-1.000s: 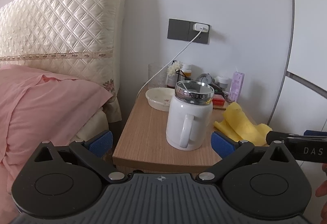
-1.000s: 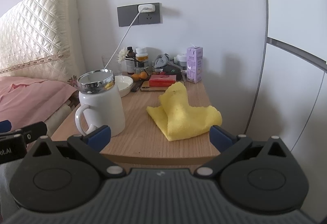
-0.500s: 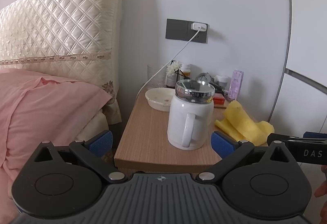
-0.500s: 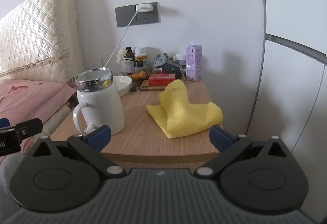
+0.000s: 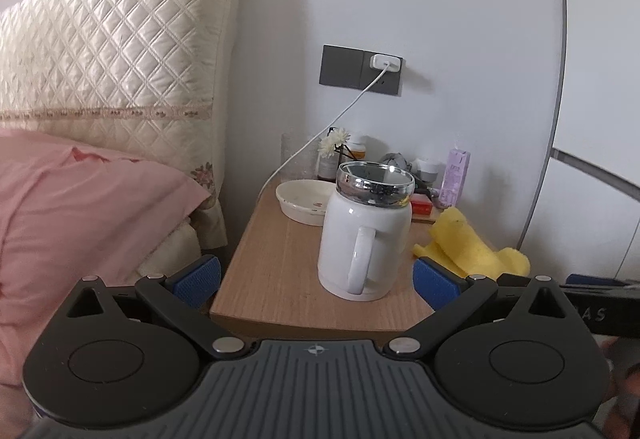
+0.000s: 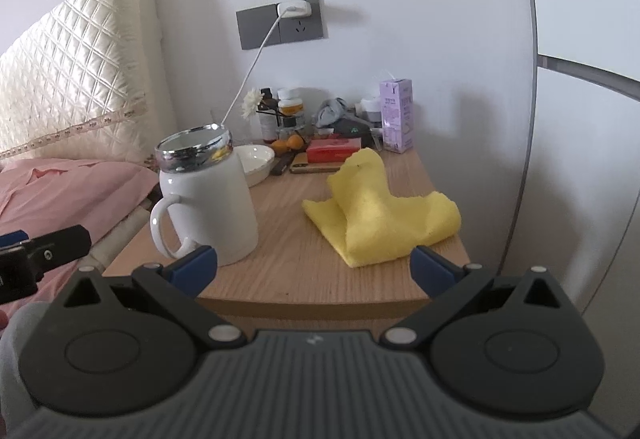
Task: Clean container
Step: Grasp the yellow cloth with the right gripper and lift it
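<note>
Change: both views sit slightly nearer the nightstand (image 6: pixel 304 271) than a second ago; nothing touched.
Left gripper (image 5: pixel 316 277): jaws spread, empty.
Right gripper (image 6: pixel 314 265): spread, empty.
Mug (image 5: pixel 362 235): upright near front edge.
Cloth (image 6: pixel 380 209): beside mug.
Meaning: cleaning not begun.

A home bedroom. At nine o'clock a bed with a cream quilted headboard (image 5: pixel 120 55) and pink bedding (image 5: pixel 80 207). At twelve o'clock a wooden bedside worktop (image 5: pixel 280 271) against the white wall, crowded with medicine bottles (image 6: pixel 290 107), a carton (image 6: pixel 396 115) and a phone charger plugged into the wall socket (image 5: pixel 386 63).
</note>
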